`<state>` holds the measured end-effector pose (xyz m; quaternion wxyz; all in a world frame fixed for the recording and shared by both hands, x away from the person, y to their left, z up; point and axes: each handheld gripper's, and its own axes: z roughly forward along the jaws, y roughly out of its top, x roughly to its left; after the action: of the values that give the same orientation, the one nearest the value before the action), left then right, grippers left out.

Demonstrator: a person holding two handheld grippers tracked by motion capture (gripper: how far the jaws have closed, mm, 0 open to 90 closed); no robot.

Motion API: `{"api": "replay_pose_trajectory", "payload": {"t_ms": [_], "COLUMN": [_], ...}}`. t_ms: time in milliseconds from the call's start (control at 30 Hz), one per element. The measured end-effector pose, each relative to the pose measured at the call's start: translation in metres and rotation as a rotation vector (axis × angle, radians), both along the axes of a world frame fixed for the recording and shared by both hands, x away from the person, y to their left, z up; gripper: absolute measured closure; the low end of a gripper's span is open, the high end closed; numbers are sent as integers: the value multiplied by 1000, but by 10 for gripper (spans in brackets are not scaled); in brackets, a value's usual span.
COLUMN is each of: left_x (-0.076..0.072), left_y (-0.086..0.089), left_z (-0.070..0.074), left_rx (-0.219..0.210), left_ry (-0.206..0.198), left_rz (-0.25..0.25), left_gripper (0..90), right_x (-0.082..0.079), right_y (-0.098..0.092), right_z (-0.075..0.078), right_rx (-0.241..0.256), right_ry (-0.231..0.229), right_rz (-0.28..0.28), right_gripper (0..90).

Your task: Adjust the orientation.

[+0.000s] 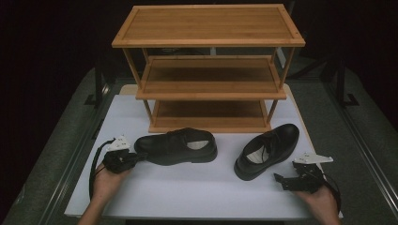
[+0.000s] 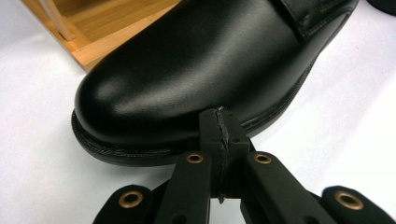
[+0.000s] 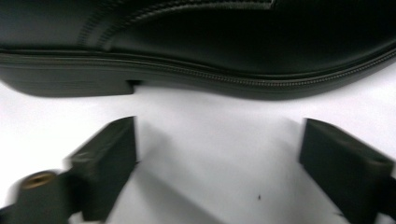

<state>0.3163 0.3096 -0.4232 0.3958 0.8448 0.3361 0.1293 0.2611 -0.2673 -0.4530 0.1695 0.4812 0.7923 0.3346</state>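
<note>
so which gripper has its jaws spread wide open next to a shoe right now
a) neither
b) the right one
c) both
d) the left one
b: in the right gripper view the right gripper has its jaws set far apart with white table between them, facing the side of the right shoe, while the left gripper has its jaws pressed together at the toe of the left shoe.

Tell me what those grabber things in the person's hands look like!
Both are black. The left gripper and right gripper each carry a grey three-cornered plate on top and trail a black cable. Up close, brass-coloured rivets dot the jaws, which end in blocky pads. The forearms look bare.
</note>
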Motion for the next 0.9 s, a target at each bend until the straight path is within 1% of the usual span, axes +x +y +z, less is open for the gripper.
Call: {"api": "replay_pose_trajectory", "payload": {"t_ms": [33, 67, 133, 167, 200, 233, 267, 300, 367, 400, 467, 500, 533, 567, 600, 633, 733, 767, 800, 900], "left_x": [0, 0, 0, 0, 0, 0, -1, -1, -1, -1, -2, -2, -4, -4, -4, -4, -4, -4, -5, -5], "left_y": [0, 0, 1, 1, 1, 1, 2, 3, 3, 4, 4, 4, 4, 4, 5, 5, 6, 6, 6, 6], "left_z": [0, 0, 0, 0, 0, 0, -1, -1, -1, 0, 1, 1, 2, 2, 2, 3, 3, 3, 4, 4], "left_rx": [0, -2, -4, -5, -5, -6, -5, -5, -10, -12, -14, -14, -16, -16, -18, -21, -24, -24, -25, -30], "left_ry": [0, 2, 5, 5, 5, 7, 11, 15, 17, 18, 16, 16, 13, 13, 11, 12, 10, 10, 9, 7], "left_rz": [0, -2, -6, -7, -7, -8, -7, -8, -6, -8, -7, -7, -5, -5, -6, -4, -1, -1, -1, 0], "left_gripper": [900, 900, 900, 900, 900, 900, 900, 900, 900, 900, 900, 900, 900, 899, 900, 899, 899, 899, 899, 899], "right_x": [0, -5, -11, -13, -13, -16, -22, -23, -26, -26, -25, -25, -24, -24, -20, -17, -6, -6, 3, 18], "right_y": [0, -2, -2, -2, -2, -2, -2, -1, 3, 6, 13, 13, 21, 21, 27, 32, 51, 51, 65, 88], "right_z": [0, 5, 10, 13, 13, 18, 29, 33, 42, 46, 55, 55, 64, 64, 73, 77, 90, 90, 97, 106], "right_rx": [0, 16, 38, 46, 46, 56, 92, 105, 141, 142, 130, 130, 135, 135, 170, 181, 173, 173, 176, 161], "right_ry": [0, 4, 7, 7, 7, 7, -4, -11, -27, -38, -62, -62, -84, -84, -95, -101, -114, -114, -122, -131], "right_rz": [0, 4, 22, 29, 29, 40, 78, 88, 133, 153, 190, 190, 216, 216, 241, 254, 305, 305, 338, 381], "right_gripper": [165, 259, 388, 424, 424, 488, 602, 661, 757, 806, 875, 875, 896, 896, 897, 897, 898, 898, 898, 898]}}
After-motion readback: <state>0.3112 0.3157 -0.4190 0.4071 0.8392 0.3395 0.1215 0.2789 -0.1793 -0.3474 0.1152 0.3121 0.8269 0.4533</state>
